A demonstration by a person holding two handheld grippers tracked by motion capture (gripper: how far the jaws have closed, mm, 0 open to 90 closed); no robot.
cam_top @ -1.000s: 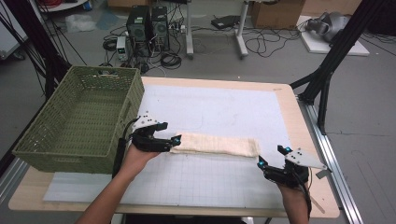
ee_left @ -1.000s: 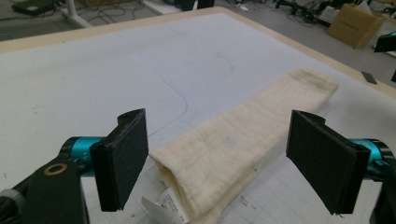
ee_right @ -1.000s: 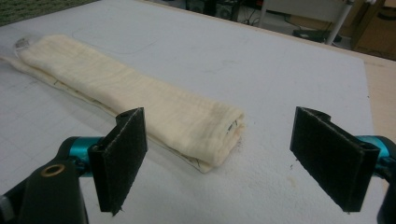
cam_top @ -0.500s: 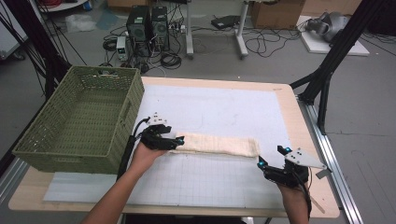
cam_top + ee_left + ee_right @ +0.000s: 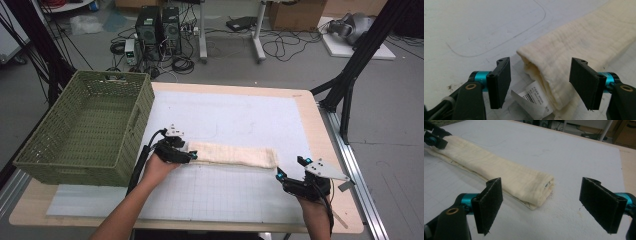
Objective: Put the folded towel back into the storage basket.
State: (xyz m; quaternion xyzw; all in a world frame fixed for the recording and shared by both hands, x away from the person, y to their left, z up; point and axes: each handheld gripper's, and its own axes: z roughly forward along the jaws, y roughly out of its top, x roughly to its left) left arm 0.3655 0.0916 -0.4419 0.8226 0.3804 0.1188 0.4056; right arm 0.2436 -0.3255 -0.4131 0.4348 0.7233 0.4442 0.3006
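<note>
Folded cloth (image 5: 232, 154) – cream, faint woven ribbing; white label (image 5: 534, 98) with small black print at its end. Mat (image 5: 235, 120) white – front part ruled in fine grey grid. Table (image 5: 325, 150) edge pale wood. Basket (image 5: 87, 130) olive green, woven lattice. Left gripper (image 5: 540, 80) and right gripper (image 5: 549, 205) – black pads, teal collars.

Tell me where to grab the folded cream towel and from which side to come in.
Take the folded towel at its two short ends, one gripper each. It lies flat as a long narrow strip, so each end is narrow enough to fit between open fingers. The left gripper already straddles the end with the white label; bring the right gripper in from the other end, low along the mat.
</note>
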